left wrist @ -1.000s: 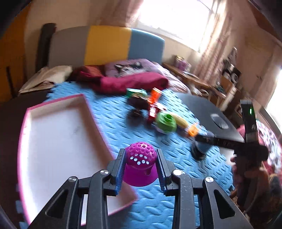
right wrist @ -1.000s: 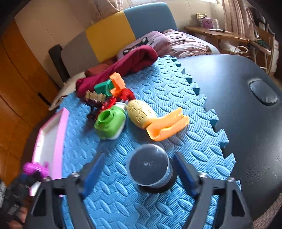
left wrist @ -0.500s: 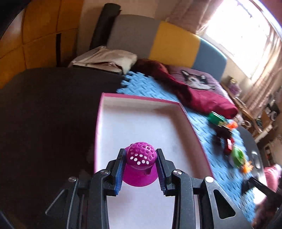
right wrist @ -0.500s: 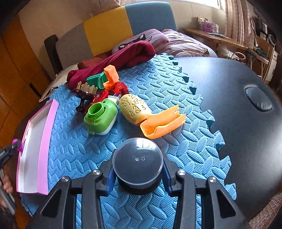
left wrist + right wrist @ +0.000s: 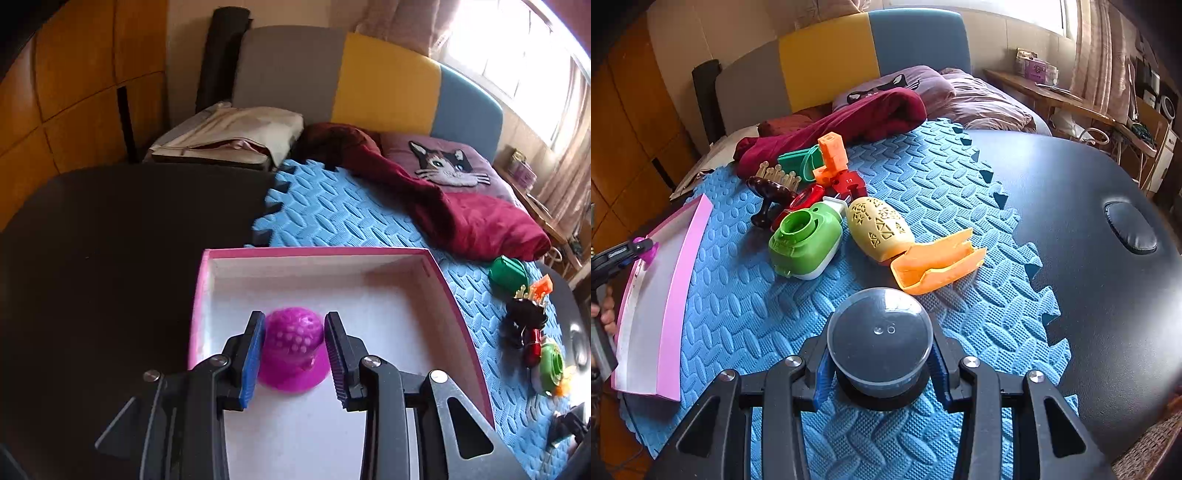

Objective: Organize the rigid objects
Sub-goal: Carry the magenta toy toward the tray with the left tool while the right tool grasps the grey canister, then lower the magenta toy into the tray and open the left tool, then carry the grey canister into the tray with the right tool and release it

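On the blue foam mat: red block marked "11"
Left gripper jaws clamp purple toy; right gripper jaws grip lidded tub

I am working in a home bedroom. Behind the blue foam mat I see a bed with a cat-print pillow, a dark red blanket and a grey, yellow and blue headboard. Right of the bed are a curtained window and a wooden shelf.

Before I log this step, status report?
Left hand-held gripper shut on purple cup, over pink tray. Right hand-held gripper clamps black container. Nothing blocking.
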Demonstrator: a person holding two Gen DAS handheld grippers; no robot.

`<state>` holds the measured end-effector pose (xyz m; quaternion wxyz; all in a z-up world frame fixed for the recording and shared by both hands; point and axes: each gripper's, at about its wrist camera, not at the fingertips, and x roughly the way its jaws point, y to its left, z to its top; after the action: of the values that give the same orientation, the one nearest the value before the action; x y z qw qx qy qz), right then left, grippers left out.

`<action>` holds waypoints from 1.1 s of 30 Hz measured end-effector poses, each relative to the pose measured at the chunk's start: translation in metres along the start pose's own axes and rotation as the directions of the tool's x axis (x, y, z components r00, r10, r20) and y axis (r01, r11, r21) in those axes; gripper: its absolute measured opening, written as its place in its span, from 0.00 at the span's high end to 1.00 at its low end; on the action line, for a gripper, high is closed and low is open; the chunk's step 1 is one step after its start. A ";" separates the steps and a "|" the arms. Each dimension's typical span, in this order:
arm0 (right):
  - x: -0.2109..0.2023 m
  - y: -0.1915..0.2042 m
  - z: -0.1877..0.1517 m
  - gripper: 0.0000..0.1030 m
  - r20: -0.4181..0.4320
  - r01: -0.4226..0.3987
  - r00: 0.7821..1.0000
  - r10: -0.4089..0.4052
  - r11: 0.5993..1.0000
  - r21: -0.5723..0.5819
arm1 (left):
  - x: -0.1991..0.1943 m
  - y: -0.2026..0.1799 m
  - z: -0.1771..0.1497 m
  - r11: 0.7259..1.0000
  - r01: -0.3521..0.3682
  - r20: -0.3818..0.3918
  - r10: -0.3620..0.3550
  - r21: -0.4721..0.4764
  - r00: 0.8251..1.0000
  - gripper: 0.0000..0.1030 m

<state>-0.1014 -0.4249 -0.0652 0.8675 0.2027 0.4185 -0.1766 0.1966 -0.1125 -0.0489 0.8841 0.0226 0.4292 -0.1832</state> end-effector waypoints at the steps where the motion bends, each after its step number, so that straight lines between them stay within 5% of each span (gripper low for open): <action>1: 0.000 0.001 0.000 0.58 0.000 0.002 1.000 -0.002 1.000 -0.004 | 0.003 -0.001 0.001 1.000 -0.007 -0.002 0.007 0.002 1.000 0.67; 6: 0.000 -0.001 0.000 0.58 -0.001 -0.002 1.000 0.002 1.000 -0.003 | -0.012 0.007 -0.005 0.999 -0.015 0.022 0.016 -0.046 1.000 0.42; 21: 0.000 -0.001 0.000 0.58 -0.013 -0.035 0.999 0.035 0.999 0.015 | -0.101 -0.037 -0.091 0.999 0.042 0.072 -0.044 0.023 0.996 0.42; 33: -0.001 0.000 -0.001 0.58 -0.009 -0.029 1.000 0.030 0.999 0.015 | -0.123 -0.048 -0.119 1.000 -0.028 0.088 0.027 0.013 0.996 0.30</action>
<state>-0.1023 -0.4245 -0.0652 0.8665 0.2162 0.4181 -0.1659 0.0213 -0.0962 -0.0233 0.9044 0.0267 0.3883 -0.1749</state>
